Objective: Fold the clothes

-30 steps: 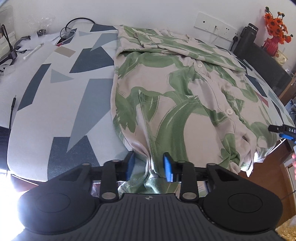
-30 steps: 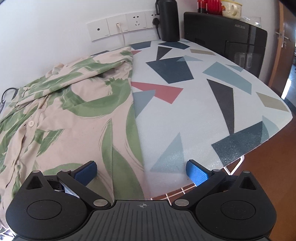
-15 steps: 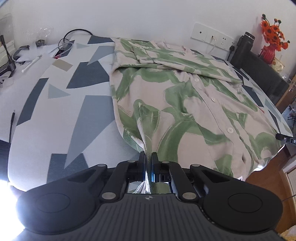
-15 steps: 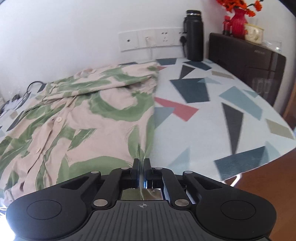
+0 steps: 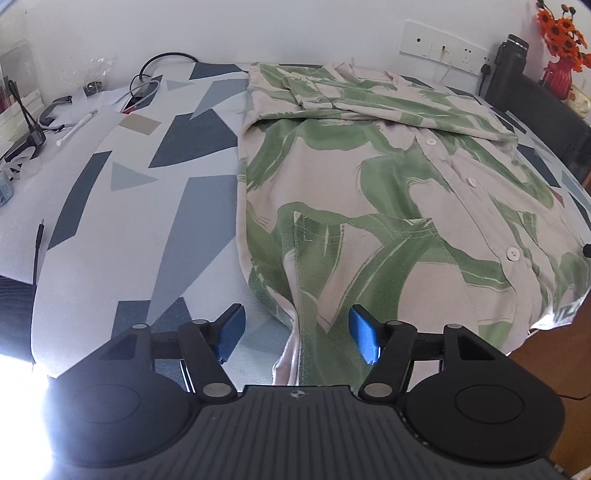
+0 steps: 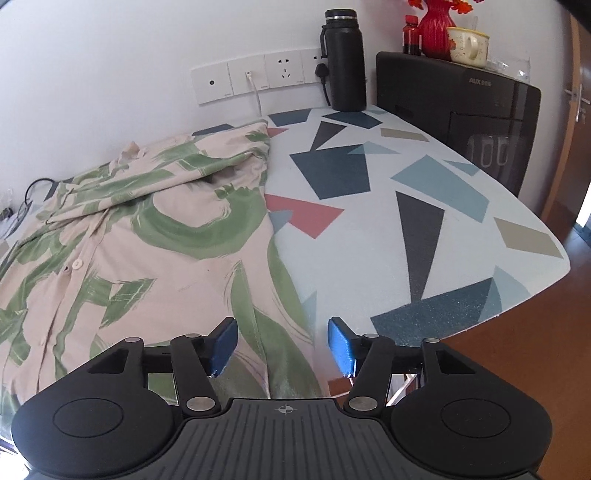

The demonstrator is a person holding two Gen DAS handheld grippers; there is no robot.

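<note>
Leaf-print button shirt lies sleeves-folded-in, bottom hem overhanging the surface, lengthwise fold left; left hand-held gripper and right hand-held gripper both gape empty astride hem.

Soft matt cloth shirt on a matt, grainy tabletop; glossy wood floor.

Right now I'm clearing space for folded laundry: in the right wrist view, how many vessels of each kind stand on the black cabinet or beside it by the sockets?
Black flask: 1
Red vase: 1
Dark red bottle: 1
Cream mug: 1
Total: 4
</note>
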